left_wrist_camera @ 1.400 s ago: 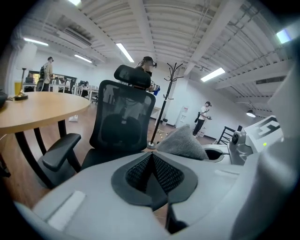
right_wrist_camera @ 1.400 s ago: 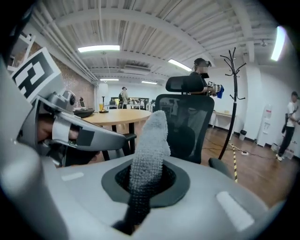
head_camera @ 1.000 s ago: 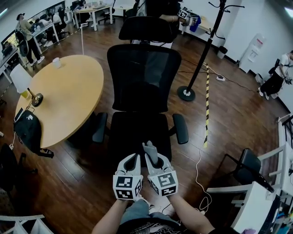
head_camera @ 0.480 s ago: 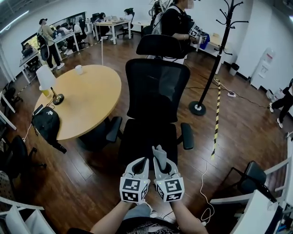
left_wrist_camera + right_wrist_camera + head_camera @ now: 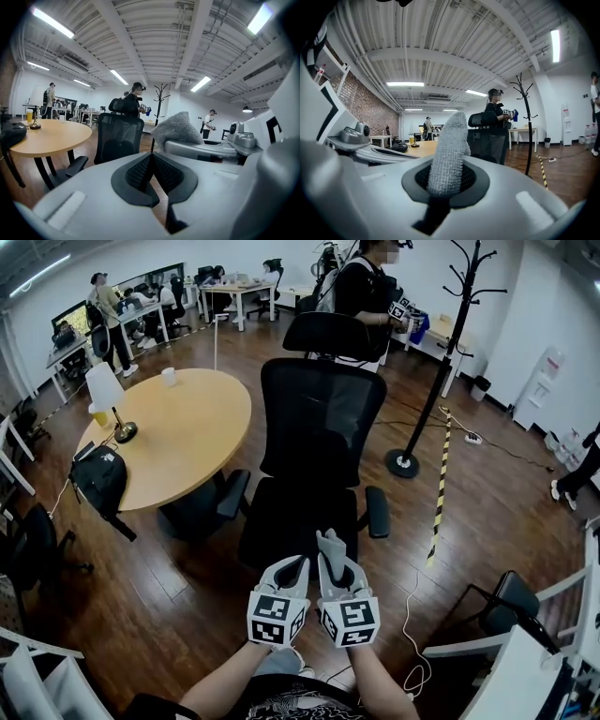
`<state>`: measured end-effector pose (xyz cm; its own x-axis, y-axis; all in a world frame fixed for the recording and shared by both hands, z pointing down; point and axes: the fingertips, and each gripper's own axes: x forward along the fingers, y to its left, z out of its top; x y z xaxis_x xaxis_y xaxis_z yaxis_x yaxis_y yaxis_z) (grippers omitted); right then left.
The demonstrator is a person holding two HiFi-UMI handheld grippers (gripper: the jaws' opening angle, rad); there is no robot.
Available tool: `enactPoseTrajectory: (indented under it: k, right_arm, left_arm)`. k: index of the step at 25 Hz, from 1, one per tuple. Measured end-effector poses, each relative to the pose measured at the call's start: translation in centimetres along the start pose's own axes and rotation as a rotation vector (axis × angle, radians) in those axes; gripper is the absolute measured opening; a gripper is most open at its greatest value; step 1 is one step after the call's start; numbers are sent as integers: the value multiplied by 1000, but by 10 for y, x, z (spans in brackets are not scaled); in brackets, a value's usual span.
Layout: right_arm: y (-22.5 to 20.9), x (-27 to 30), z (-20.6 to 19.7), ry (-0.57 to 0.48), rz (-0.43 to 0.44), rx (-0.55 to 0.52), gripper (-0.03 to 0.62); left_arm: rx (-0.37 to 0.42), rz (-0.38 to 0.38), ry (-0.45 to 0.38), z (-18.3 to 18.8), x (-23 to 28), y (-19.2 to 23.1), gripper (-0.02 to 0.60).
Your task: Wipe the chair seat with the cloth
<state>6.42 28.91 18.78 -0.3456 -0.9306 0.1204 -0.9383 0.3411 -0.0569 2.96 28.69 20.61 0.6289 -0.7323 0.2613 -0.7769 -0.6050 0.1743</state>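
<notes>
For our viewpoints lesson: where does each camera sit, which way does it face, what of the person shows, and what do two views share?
Head view: on the person's head, facing steeply down at the chair; forearms, left gripper and right gripper show.
Left gripper view: on that gripper, facing past its shut jaws at the chair.
Right gripper view: on that gripper, facing along jaws shut on the cloth.
Both gripper views share the chair.

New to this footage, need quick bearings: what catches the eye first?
The black mesh office chair fills the middle of the head view, directly ahead of both claws. The right claw is shut on a grey cloth sticking upright, the left claw beside it shut and empty. A round wooden table stands at the chair's left.
</notes>
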Motion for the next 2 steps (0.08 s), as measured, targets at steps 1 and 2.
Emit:
enactPoseTrajectory:
  k: [1, 2]
  right_arm:
    - [0, -4, 0, -2, -2, 3, 12]
    - [-1, -9, 0, -5, -5, 6, 12]
  left_arm:
    - [3, -3, 0, 0, -1, -4, 3]
    - [6, -6, 0, -1, -3, -8, 3]
